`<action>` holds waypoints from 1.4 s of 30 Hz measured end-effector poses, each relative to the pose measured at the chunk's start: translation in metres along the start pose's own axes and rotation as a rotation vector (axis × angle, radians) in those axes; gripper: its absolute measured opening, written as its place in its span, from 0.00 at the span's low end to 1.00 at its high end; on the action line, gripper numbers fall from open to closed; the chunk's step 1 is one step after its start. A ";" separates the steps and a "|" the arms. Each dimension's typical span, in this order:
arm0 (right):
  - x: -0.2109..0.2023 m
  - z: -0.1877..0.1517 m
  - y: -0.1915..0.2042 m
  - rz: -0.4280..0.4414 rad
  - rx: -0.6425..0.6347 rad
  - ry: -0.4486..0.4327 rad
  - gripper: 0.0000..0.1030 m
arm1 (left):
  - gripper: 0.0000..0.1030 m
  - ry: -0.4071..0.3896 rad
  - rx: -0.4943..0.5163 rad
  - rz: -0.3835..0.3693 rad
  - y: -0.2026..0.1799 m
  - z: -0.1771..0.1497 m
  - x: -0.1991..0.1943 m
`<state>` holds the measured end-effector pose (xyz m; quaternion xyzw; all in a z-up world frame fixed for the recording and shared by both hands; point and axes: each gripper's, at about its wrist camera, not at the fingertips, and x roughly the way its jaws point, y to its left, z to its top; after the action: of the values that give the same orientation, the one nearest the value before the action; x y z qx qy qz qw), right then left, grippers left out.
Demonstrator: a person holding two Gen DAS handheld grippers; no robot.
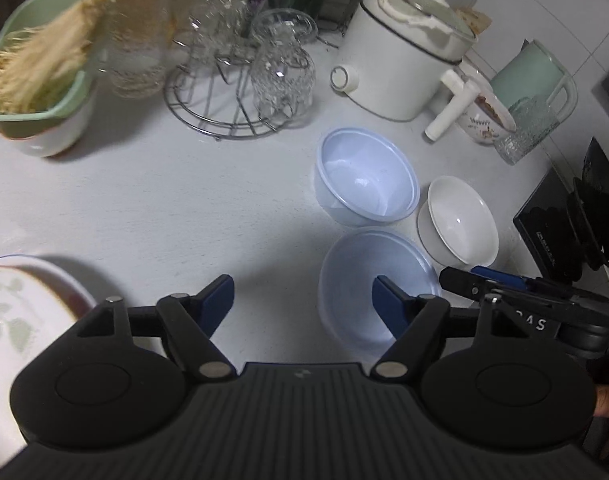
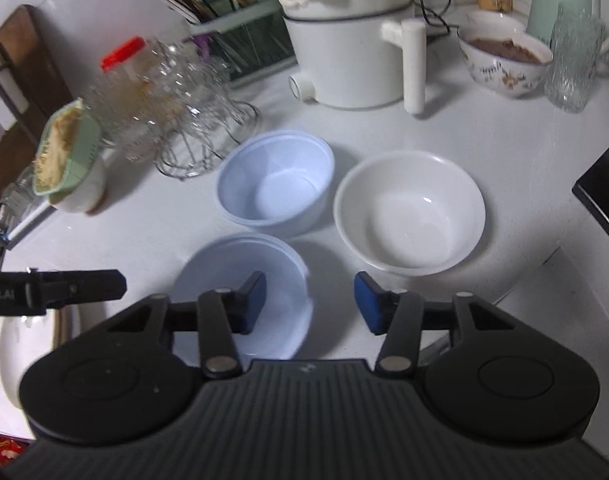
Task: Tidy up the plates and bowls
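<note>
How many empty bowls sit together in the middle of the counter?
3: a far pale blue bowl, a white bowl to its right, and a near pale blue bowl just ahead of the right hand-held gripper. More may sit outside the views.

A white speckled countertop (image 1: 144, 200) meets a white tiled wall (image 1: 544, 8) — soft shadows across it.

left claw (image 1: 303, 304) jaws apart, right claw (image 2: 310, 304) jaws apart, both empty
</note>
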<state>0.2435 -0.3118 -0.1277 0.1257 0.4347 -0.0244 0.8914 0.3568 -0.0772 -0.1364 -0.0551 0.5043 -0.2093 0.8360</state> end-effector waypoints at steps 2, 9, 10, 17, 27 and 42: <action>0.007 0.001 -0.002 -0.001 0.001 0.019 0.43 | 0.67 0.014 0.007 -0.012 -0.002 0.002 0.009; 0.028 0.003 -0.017 0.014 0.073 0.088 0.37 | 0.53 0.060 -0.014 -0.051 -0.003 0.004 0.033; 0.030 0.003 -0.019 0.015 0.077 0.098 0.36 | 0.53 0.061 -0.027 -0.058 -0.002 0.004 0.035; 0.036 0.001 -0.023 0.036 0.084 0.129 0.26 | 0.53 0.074 -0.051 -0.091 -0.005 0.009 0.042; 0.040 0.003 -0.019 0.055 0.079 0.148 0.14 | 0.53 0.115 -0.083 -0.160 -0.010 0.013 0.055; 0.032 -0.004 -0.002 0.138 0.070 0.147 0.13 | 0.53 0.098 -0.095 -0.167 0.006 0.010 0.030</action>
<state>0.2606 -0.3103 -0.1553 0.1880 0.4882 0.0310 0.8517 0.3797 -0.0851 -0.1585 -0.1262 0.5475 -0.2565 0.7865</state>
